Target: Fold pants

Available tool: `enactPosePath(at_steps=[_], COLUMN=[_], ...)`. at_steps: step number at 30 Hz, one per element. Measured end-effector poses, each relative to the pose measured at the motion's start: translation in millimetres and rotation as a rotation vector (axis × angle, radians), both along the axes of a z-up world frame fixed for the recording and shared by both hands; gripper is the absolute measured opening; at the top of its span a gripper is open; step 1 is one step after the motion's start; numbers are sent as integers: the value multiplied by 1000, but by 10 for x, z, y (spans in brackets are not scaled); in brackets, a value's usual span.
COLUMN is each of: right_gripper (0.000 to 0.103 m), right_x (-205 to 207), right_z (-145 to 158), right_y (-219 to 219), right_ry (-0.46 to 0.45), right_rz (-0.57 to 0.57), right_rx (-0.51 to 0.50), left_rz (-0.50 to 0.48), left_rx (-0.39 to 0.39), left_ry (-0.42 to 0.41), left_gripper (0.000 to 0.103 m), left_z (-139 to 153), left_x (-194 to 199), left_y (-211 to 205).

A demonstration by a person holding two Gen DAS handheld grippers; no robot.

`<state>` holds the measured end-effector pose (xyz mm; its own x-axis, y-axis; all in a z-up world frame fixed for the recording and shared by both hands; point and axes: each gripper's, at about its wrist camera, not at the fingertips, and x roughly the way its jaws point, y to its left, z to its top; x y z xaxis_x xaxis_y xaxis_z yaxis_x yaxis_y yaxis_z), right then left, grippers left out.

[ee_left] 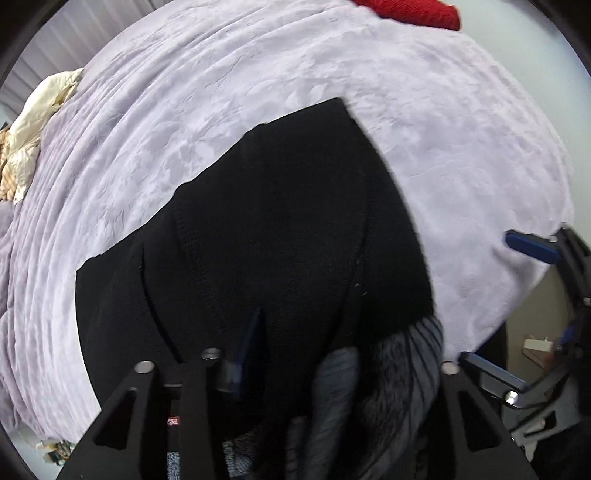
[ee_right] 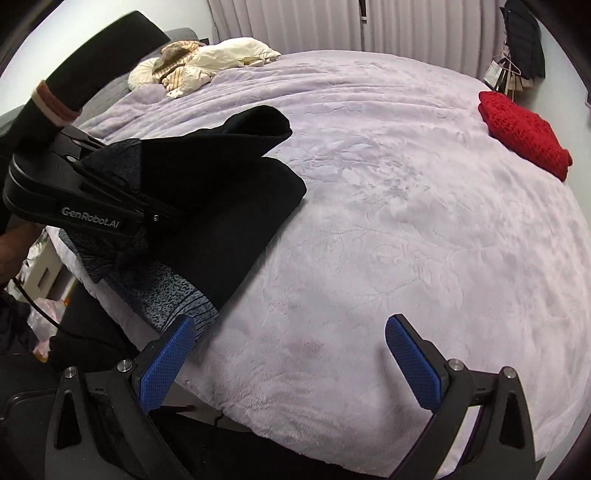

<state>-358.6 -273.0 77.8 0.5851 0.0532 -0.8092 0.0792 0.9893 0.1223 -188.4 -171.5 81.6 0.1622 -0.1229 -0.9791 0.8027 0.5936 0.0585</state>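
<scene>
The black pants (ee_left: pixel 273 236) lie partly folded on the lilac bed cover (ee_left: pixel 221 92), with their grey fleece lining (ee_left: pixel 402 362) turned out near the bed edge. My left gripper (ee_left: pixel 295 332) is buried in the pants; one blue pad (ee_left: pixel 251 339) shows pressed into the cloth, and it holds a fold. In the right wrist view the left gripper (ee_right: pixel 122 184) grips the raised fold of the pants (ee_right: pixel 221 192). My right gripper (ee_right: pixel 288 365) is open and empty above the bed edge, right of the pants. It also shows at the right of the left wrist view (ee_left: pixel 517 306).
A red knitted garment (ee_right: pixel 524 133) lies at the far right of the bed. A cream duvet and pillows (ee_right: pixel 207 62) sit at the head. Curtains (ee_right: pixel 332 26) hang behind. Clutter on the floor (ee_right: pixel 40 317) lies left of the bed.
</scene>
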Motion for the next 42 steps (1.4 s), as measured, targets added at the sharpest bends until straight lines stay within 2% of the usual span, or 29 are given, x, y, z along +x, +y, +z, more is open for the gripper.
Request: enactPosePath(at_steps=[5,7,8,9,10,13,15,17,19,21,22,23,24,26,27,29,30,33,35,37,40,42], right_gripper=[103,103,103,103,103,103,103,103,103,103,99,88,73,66,56,31,25,25,25,30,33,35], right_x=[-82,-107,-125,-140,-153,-122,15,207,377,489,542,612,688,782,792,774,763,753,804,820,799,750], right_z=[59,103,129,148,171,224,199,127,58,28,6,-28,-47,11,86,279,354,344,107,-51,-1,184], right_y=[-67,-72,-78,-93,-108,-78,-7,81,181,273,302,357,442,622,664,659,637,645,604,538,447,382], right_ry=[-72,-105,-125,-140,-156,-181,-146,-89,-60,-76,-88,-80,-50,-35,-44,-90,-112,-92,-8,18,30,1], right_rz=[36,54,63,70,78,86,74,41,35,34,23,22,24,29,29,36,48,22,-28,-67,-86,-139], right_rx=[133,179,209,240,277,321,312,306,313,347,361,374,330,205,190,211,247,198,195,219,306,252], left_rz=[-32,-12,15,50,90,180,235,302,369,427,456,470,480,491,495,490,489,471,452,454,416,400], left_rx=[-221,-293,-311,-325,-327,-219,-158,-111,-115,-154,-194,-228,-236,-245,-257,-284,-294,-267,-210,-219,-221,-255], left_ry=[130,97,52,-12,-108,-237,-261,-251,-232,-211,-184,-150,-132,-120,-126,-152,-167,-172,-171,-181,-180,-211], left_gripper=[54,70,92,99,99,99,99,99,99,99,99,99,99,99,99,99,99,99,99,100,100,100], left_z=[618,809,863,896,908,690,492,267,116,4,-69,-148,-218,-267,-218,-91,-37,-47,-214,-306,-170,54], left_x=[-114,-119,-82,-32,15,203,304,425,517,607,653,706,733,777,798,805,812,820,817,788,750,731], left_y=[157,252,317,422,552,818,975,1175,1398,1560,1623,1656,1671,1683,1689,1719,1719,1680,1596,1591,1580,1598])
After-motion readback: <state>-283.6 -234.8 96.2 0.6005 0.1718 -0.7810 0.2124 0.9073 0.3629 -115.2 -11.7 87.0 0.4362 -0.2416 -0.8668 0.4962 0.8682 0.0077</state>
